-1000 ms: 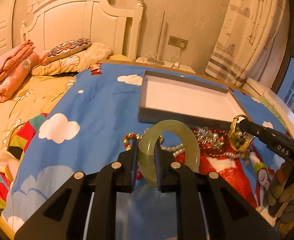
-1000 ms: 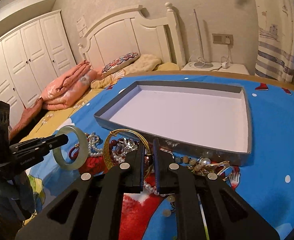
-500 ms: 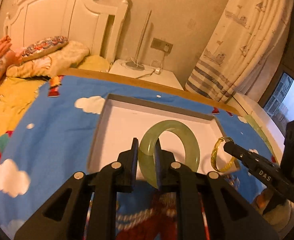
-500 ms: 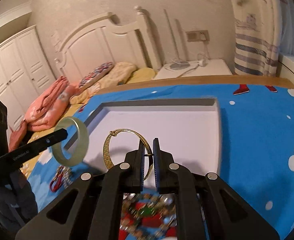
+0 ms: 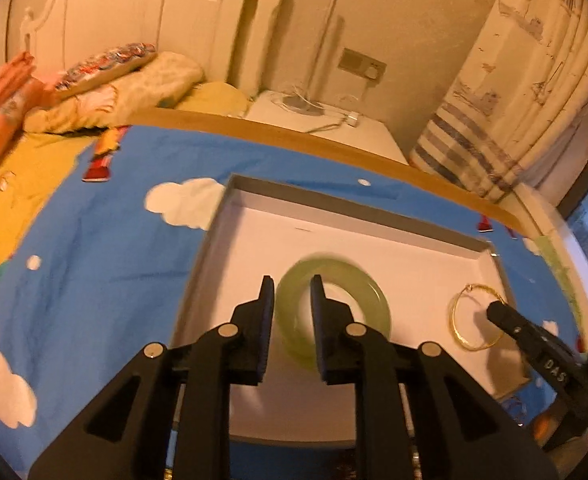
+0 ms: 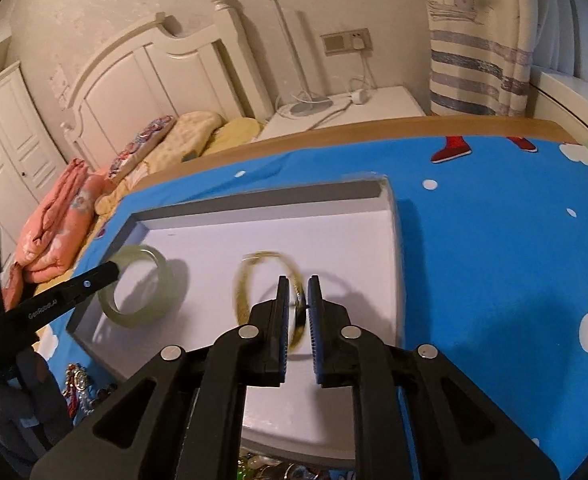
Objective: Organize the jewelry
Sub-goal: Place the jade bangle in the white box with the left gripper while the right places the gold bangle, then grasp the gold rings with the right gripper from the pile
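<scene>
Over a shallow grey-walled white tray [image 5: 350, 208] on a blue cloud-print bedspread [image 5: 105, 240], the left gripper [image 5: 291, 300] has opened around a pale green jade bangle [image 5: 368, 300]; the right gripper [image 6: 298, 300], slightly parted, straddles a thin gold bangle [image 6: 249, 280].

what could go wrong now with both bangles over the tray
The jade bangle stands on edge between the left tongs, whose jaws look slightly parted; it may roll or knock the tray. The thin gold bangle sits in the right tongs, close to the tray's right wall, and could tip over it.
</scene>
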### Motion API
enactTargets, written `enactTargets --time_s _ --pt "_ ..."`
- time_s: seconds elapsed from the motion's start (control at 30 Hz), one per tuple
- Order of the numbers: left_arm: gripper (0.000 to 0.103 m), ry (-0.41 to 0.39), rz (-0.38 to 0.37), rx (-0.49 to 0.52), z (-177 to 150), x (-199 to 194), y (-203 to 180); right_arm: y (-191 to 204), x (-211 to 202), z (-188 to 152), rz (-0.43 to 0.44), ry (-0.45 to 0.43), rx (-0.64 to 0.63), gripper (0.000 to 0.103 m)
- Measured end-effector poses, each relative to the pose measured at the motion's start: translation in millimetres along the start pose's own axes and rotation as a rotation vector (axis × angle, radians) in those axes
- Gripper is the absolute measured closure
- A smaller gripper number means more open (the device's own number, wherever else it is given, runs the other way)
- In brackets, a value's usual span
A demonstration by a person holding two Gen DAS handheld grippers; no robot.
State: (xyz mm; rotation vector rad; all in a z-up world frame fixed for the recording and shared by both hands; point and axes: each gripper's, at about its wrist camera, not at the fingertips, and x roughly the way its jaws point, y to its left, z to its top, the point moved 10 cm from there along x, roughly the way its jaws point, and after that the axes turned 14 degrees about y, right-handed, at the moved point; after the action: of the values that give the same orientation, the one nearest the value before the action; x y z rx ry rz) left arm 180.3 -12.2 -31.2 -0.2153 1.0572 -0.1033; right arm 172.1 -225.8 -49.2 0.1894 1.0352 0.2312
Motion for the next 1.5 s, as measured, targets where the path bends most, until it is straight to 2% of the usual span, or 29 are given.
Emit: enactTargets --time_s 0.03,0.07,0.1,0.17,0.27,0.43,0.5,0.67,0.77,0.9,1.0,1.13,1.27,1.43,1.5 --pt "0.054 -0.004 0.015 -0.001 -0.2 -1.1 2.1 0.6 -1.6 1.1 0.008 -0.008 -0.002 0.056" --pt "0.04 -0.015 0.037 -0.006 -0.5 -3.5 5.5 4.4 -6.2 1.5 0.034 -0.029 -0.015 0.041" --pt "0.031 -0.039 0.044 -0.011 -0.5 -8.7 7.8 5.7 -12.3 1.6 0.018 -0.054 -0.026 0.038" --pt "0.027 -0.058 0.063 -0.015 -3.3 -17.0 10.9 6.7 -23.4 2.2 -0.018 -0.098 -0.049 0.037" --pt "0.017 -0.119 0.115 -0.016 -12.2 -39.0 16.3 2.5 -39.3 -0.4 0.013 -0.129 -0.034 0.037" --pt "0.003 -0.175 0.123 -0.034 -42.4 -70.8 19.9 -23.2 -67.7 -12.9 0.023 -0.167 0.009 0.036" --pt "0.002 -0.175 0.101 -0.04 -60.0 -77.4 17.7 -38.2 -73.4 -23.7 0.023 -0.16 0.041 0.036" --pt "0.002 -0.108 0.027 0.005 -104.5 -77.0 0.3 -54.1 -74.7 -52.1 0.019 -0.109 0.072 0.034" --pt "0.002 -0.09 0.009 0.058 -130.0 -78.2 -11.1 -50.7 -71.1 -68.8 0.033 -0.071 0.056 0.029" --pt "0.002 -0.049 0.012 0.107 -155.5 -69.5 -15.1 -34.1 -68.7 -83.2 0.026 -0.045 -0.022 0.028" --pt "0.002 -0.061 -0.024 0.096 -155.7 -71.1 -14.4 -17.7 -63.0 -89.3 0.022 -0.023 -0.102 0.026" --pt "0.002 -0.024 -0.058 0.078 -154.6 -63.3 -12.7 2.7 -56.1 -97.3 0.016 0.007 -0.204 0.026" --pt "0.002 -0.018 -0.086 0.056 -151.0 -61.9 -9.1 0.8 -48.4 -98.8 0.015 0.049 -0.196 0.026" --pt "0.002 0.002 -0.087 0.063 -150.2 -57.6 -10.7 6.2 -41.3 -95.8 0.01 0.075 -0.213 0.026" --pt "0.002 0.007 -0.087 0.06 -149.8 -56.6 -10.6 8.3 -39.1 -96.3 0.012 0.084 -0.223 0.029"
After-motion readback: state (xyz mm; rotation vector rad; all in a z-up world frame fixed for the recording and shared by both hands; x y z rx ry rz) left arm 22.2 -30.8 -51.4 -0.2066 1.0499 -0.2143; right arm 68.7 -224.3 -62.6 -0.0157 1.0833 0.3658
